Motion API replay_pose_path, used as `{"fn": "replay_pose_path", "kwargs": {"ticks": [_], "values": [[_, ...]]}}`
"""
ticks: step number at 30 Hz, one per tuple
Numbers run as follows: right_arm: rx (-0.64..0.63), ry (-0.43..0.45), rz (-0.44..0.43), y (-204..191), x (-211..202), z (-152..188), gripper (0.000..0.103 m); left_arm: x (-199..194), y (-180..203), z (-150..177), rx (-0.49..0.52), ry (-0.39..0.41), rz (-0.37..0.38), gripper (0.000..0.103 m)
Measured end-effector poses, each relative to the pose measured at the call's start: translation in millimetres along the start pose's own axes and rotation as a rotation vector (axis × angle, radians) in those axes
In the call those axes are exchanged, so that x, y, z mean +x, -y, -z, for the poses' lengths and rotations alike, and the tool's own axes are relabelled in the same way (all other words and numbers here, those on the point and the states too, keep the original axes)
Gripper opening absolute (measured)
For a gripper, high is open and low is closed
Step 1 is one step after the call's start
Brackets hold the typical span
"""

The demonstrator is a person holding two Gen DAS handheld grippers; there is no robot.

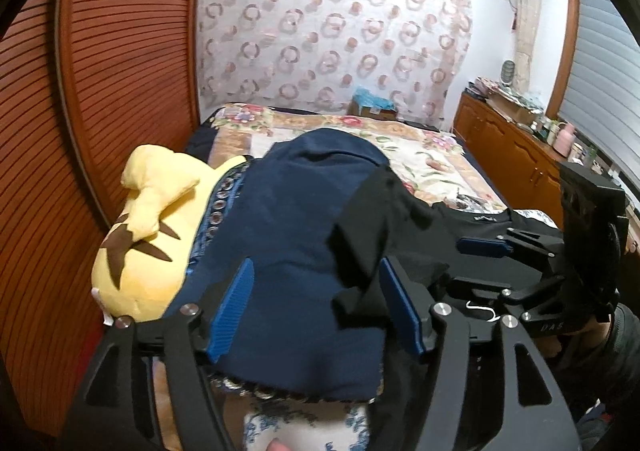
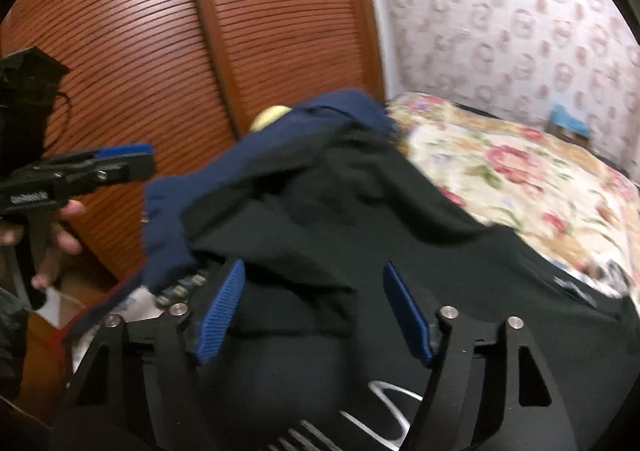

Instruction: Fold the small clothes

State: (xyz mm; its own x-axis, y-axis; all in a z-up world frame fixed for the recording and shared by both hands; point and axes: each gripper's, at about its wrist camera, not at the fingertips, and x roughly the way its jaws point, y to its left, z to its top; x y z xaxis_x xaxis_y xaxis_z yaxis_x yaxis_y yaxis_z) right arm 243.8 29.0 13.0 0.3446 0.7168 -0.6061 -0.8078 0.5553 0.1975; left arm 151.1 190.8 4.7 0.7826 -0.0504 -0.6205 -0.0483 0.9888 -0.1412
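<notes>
A navy blue garment [image 1: 288,235] lies heaped at the near end of the bed. A black garment [image 1: 400,219] with white print lies beside and partly over it; both show in the right wrist view, navy [image 2: 180,203] and black [image 2: 360,219]. My left gripper [image 1: 316,299] is open, its blue pads on either side of the navy cloth, gripping nothing. My right gripper [image 2: 312,299] is open over the black garment. In the left wrist view the right gripper [image 1: 492,247] hovers at the right. In the right wrist view the left gripper [image 2: 132,159] is at the left.
A yellow plush toy [image 1: 148,227] lies left of the clothes by the slatted wooden wardrobe [image 1: 100,91]. The floral bedspread [image 1: 432,159] stretches back to the curtained wall. A wooden cabinet [image 1: 516,155] with clutter stands at the right.
</notes>
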Motion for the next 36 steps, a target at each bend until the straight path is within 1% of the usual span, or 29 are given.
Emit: {"fn": "replay_pose_path", "kwargs": {"ticks": [1, 4, 6, 8, 9, 11, 12, 14, 16, 17, 21, 25, 28, 32, 34, 35, 36], "values": [[-0.012, -0.002, -0.016, -4, 4, -2, 0.070, -2, -4, 1, -0.009, 0.004, -0.008, 0.068], [-0.057, -0.014, -0.066, -20, 20, -9, 0.069, -4, -12, 3, -0.023, 0.011, -0.024, 0.069], [-0.082, -0.029, -0.098, -31, 31, -14, 0.065, -5, -19, 4, -0.037, 0.017, -0.036, 0.069], [-0.112, -0.047, -0.112, -40, 41, -15, 0.058, -6, -22, 5, -0.044, 0.018, -0.038, 0.069], [-0.122, -0.056, -0.115, -42, 45, -13, 0.056, -6, -22, 6, -0.044, 0.017, -0.039, 0.069], [-0.140, -0.071, -0.098, -44, 52, -11, 0.047, -5, -23, 7, -0.042, 0.016, -0.040, 0.069], [-0.145, -0.073, -0.094, -44, 52, -10, 0.045, -5, -24, 7, -0.046, 0.016, -0.036, 0.069], [-0.157, -0.077, -0.085, -42, 55, -9, 0.035, -4, -24, 7, -0.048, 0.013, -0.034, 0.069], [-0.164, -0.075, -0.082, -39, 55, -10, 0.012, -3, -24, 8, -0.048, 0.009, -0.032, 0.069], [-0.160, -0.069, -0.086, -37, 51, -10, 0.010, -2, -24, 9, -0.047, 0.007, -0.030, 0.069], [-0.114, -0.020, -0.092, -23, 30, -18, 0.008, 2, -18, 9, -0.037, 0.003, -0.022, 0.069], [-0.049, 0.032, -0.093, 4, 4, -28, 0.008, 7, -9, 7, -0.026, -0.002, -0.009, 0.069], [-0.016, 0.046, -0.069, 22, -4, -36, 0.008, 11, -3, 4, -0.020, -0.004, 0.002, 0.069], [0.010, 0.048, 0.015, 45, -6, -44, 0.007, 16, 8, 1, 0.002, -0.005, 0.016, 0.069], [0.013, 0.016, 0.118, 55, 1, -49, 0.008, 18, 12, 0, 0.012, -0.008, 0.021, 0.069], [0.012, -0.002, 0.161, 58, 4, -50, 0.010, 20, 15, -2, 0.018, -0.010, 0.023, 0.069], [0.015, -0.031, 0.209, 64, 8, -49, 0.015, 21, 17, -3, 0.020, -0.010, 0.024, 0.069]]}}
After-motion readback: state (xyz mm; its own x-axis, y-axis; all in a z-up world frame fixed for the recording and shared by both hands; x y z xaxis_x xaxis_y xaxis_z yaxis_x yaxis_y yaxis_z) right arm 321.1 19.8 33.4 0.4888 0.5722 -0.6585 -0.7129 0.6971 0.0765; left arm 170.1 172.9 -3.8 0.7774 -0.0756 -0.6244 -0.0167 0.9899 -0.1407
